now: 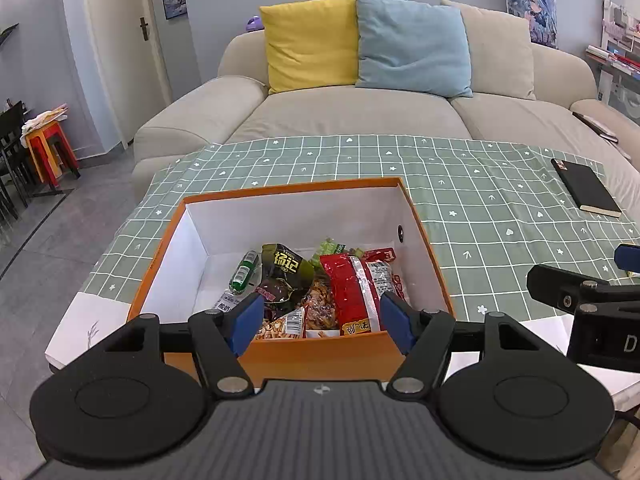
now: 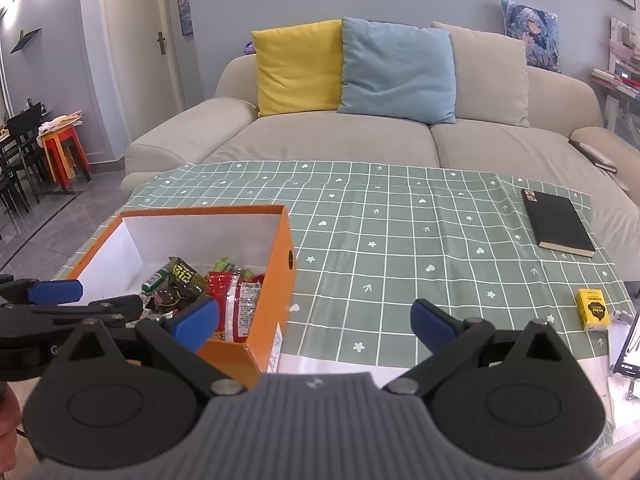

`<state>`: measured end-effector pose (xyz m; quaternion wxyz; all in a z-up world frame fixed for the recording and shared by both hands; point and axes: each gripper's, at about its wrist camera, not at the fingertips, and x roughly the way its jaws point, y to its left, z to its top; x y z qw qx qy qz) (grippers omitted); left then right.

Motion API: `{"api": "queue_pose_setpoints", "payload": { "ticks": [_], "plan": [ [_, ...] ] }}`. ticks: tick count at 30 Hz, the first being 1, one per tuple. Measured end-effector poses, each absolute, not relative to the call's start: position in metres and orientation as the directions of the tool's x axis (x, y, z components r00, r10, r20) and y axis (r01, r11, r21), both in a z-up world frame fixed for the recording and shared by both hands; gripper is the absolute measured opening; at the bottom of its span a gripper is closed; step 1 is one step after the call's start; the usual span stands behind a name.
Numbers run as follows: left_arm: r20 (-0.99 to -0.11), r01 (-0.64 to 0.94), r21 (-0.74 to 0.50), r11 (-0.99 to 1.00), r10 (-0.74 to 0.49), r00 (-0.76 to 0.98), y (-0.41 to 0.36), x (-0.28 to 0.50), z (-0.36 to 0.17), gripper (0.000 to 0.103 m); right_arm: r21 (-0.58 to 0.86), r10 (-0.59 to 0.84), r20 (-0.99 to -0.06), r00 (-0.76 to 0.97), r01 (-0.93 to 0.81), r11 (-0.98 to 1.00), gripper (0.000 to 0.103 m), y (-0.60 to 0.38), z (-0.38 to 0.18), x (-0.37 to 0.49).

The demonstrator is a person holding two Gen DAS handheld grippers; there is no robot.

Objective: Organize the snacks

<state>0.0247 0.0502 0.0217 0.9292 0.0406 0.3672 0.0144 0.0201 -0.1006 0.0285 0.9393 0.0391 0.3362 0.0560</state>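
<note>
An orange box (image 1: 280,190) with a white inside stands on the green checked tablecloth and holds several snack packets: a red packet (image 1: 352,288), a dark green one (image 1: 286,266), a green tube (image 1: 242,274). My left gripper (image 1: 322,322) is open and empty, above the box's near wall. The box also shows in the right wrist view (image 2: 282,256), at the left. My right gripper (image 2: 316,322) is open and empty, over the cloth to the right of the box. A small yellow snack pack (image 2: 594,309) lies on the cloth at the right.
A black notebook (image 2: 558,222) lies at the far right of the table (image 2: 400,220). A phone's edge (image 2: 630,344) shows at the right. A beige sofa (image 2: 320,140) with cushions stands behind the table. Chairs and stools (image 2: 64,148) stand at the far left.
</note>
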Motion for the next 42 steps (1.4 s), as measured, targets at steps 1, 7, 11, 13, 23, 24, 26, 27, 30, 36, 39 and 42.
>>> {"api": "queue_pose_setpoints", "payload": {
  "ticks": [1,7,11,13,23,24,26,27,30,36,39,42],
  "plan": [
    [-0.682,0.004,0.085,0.996,0.055,0.729,0.0504,0.0249,0.0216,0.078,0.111,0.130,-0.628,0.768,-0.078,0.991,0.099,-0.1008,0.0285,0.0203],
    [-0.685,0.005,0.085,0.996,0.055,0.726,0.0512,0.0256,0.0216,0.078,0.113,0.125,-0.631,0.766,-0.069,0.991,0.099,-0.1030,0.0284,0.0213],
    [-0.685,0.004,0.086,0.996,0.056,0.727,0.0512,0.0257,0.0219,0.078,0.113,0.123,-0.633,0.765,-0.065,0.991,0.099,-0.1036,0.0285,0.0220],
    [-0.685,0.004,0.087,0.996,0.056,0.727,0.0512,0.0259,0.0218,0.078,0.112,0.122,-0.633,0.764,-0.065,0.992,0.099,-0.1036,0.0281,0.0221],
    [-0.685,0.007,0.086,0.996,0.054,0.726,0.0516,0.0264,0.0220,0.078,0.117,0.120,-0.637,0.761,-0.059,0.991,0.099,-0.1062,0.0268,0.0235],
    [-0.686,0.009,0.087,0.996,0.054,0.725,0.0516,0.0265,0.0220,0.078,0.117,0.120,-0.637,0.761,-0.058,0.991,0.099,-0.1061,0.0269,0.0236],
    [-0.686,0.009,0.088,0.996,0.054,0.725,0.0515,0.0268,0.0224,0.078,0.117,0.120,-0.637,0.761,-0.058,0.991,0.099,-0.1063,0.0269,0.0238],
    [-0.686,0.008,0.088,0.996,0.054,0.725,0.0514,0.0269,0.0225,0.078,0.117,0.119,-0.637,0.761,-0.058,0.991,0.099,-0.1063,0.0269,0.0238],
    [-0.686,0.007,0.088,0.996,0.055,0.725,0.0517,0.0269,0.0227,0.078,0.117,0.120,-0.638,0.761,-0.058,0.991,0.099,-0.1065,0.0269,0.0238],
    [-0.687,0.007,0.089,0.996,0.056,0.725,0.0522,0.0274,0.0226,0.078,0.120,0.117,-0.642,0.758,-0.051,0.991,0.099,-0.1073,0.0257,0.0247],
    [-0.686,0.007,0.091,0.996,0.058,0.725,0.0523,0.0277,0.0226,0.078,0.121,0.119,-0.642,0.758,-0.053,0.991,0.099,-0.1074,0.0258,0.0248],
    [-0.685,0.005,0.092,0.996,0.060,0.726,0.0535,0.0280,0.0219,0.078,0.119,0.120,-0.642,0.757,-0.057,0.991,0.099,-0.1060,0.0252,0.0253]
  ]
}}
